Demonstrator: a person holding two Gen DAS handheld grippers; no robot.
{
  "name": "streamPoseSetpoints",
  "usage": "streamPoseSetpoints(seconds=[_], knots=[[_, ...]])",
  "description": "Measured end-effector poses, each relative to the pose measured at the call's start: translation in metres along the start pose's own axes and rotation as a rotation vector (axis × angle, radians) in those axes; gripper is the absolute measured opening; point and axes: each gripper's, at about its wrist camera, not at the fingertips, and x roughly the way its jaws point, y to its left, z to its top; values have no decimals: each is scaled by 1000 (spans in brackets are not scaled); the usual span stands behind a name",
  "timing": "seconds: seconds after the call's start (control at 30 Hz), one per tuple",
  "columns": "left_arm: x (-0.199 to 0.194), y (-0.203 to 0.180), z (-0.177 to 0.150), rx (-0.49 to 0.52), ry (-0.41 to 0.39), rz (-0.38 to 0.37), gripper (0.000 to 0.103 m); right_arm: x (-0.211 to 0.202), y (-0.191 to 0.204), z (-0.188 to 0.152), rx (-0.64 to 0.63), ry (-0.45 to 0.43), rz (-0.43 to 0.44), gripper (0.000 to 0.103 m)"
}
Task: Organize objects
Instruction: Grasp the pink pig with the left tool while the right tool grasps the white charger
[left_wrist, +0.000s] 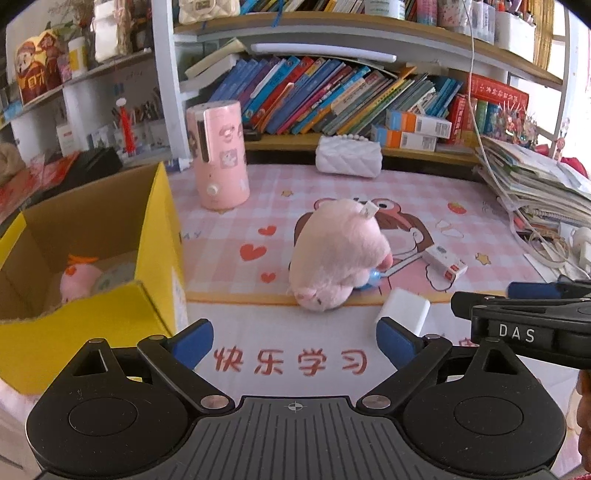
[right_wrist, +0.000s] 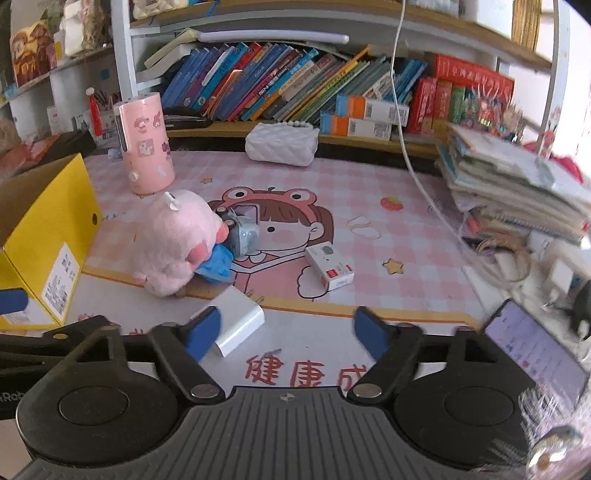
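Both the left gripper (left_wrist: 294, 341) and the right gripper (right_wrist: 287, 330) are held wide and empty above the desk mat (right_wrist: 388, 236), near the pink plush pig (left_wrist: 334, 254).

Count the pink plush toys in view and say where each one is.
2. A large pink plush lies on the desk mat; a smaller one sits inside the yellow box. The box walls may hide more.

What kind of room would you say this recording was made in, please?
Probably a child's study desk at home: shelves of children's books behind, a pink cartoon desk mat with study slogans, and a pink plush toy beside a yellow cardboard box.
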Motion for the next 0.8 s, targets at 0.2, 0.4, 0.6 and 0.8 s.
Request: streamPoseSetpoints(seconds=[0.2, 0.4, 0.6, 0.8], knots=[[14, -10, 8, 26, 10, 3, 79, 9, -7, 8, 7, -5, 41, 57], [20, -6, 25, -20, -35, 40, 78, 19, -13, 12, -14, 8, 71, 57], [22, 6, 40, -84, -68, 63, 79, 41, 2, 7, -133, 103, 158, 61], [25, 3, 44, -81, -45, -17, 86, 63, 29, 2, -336, 98, 183, 74]])
